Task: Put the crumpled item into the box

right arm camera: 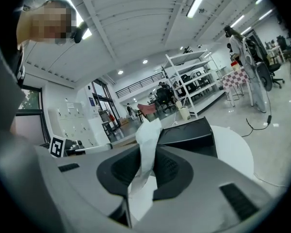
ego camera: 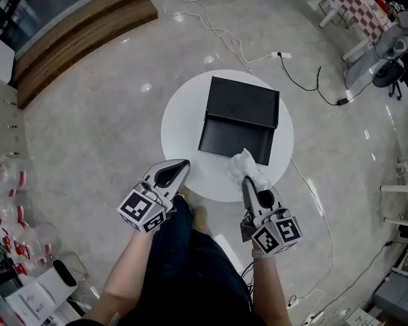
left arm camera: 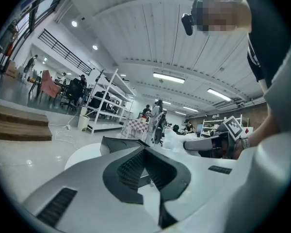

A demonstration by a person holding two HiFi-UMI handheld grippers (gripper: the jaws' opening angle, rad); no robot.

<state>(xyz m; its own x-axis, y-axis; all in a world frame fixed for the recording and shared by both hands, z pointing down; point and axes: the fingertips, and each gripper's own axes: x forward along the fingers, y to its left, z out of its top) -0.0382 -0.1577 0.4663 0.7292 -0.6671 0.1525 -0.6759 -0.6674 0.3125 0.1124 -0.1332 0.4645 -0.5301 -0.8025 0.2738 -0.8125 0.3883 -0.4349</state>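
A black box (ego camera: 238, 121) lies with its lid open on a round white table (ego camera: 180, 128). The crumpled white item (ego camera: 245, 163) hangs just in front of the box's near right corner, and my right gripper (ego camera: 247, 179) is shut on it. In the right gripper view the white item (right arm camera: 148, 144) stands up between the jaws of the right gripper (right arm camera: 153, 157), with the box (right arm camera: 189, 135) behind it. My left gripper (ego camera: 184, 163) hovers at the table's near left edge, its tips together and nothing in them. In the left gripper view this left gripper (left arm camera: 145, 152) points towards the box (left arm camera: 121, 147).
White and black cables (ego camera: 217, 26) trail across the pale floor behind and to the right of the table. A wooden step (ego camera: 81, 32) runs along the far left. Plastic bottles (ego camera: 7, 202) lie at the left, and chairs (ego camera: 394, 53) stand at the far right.
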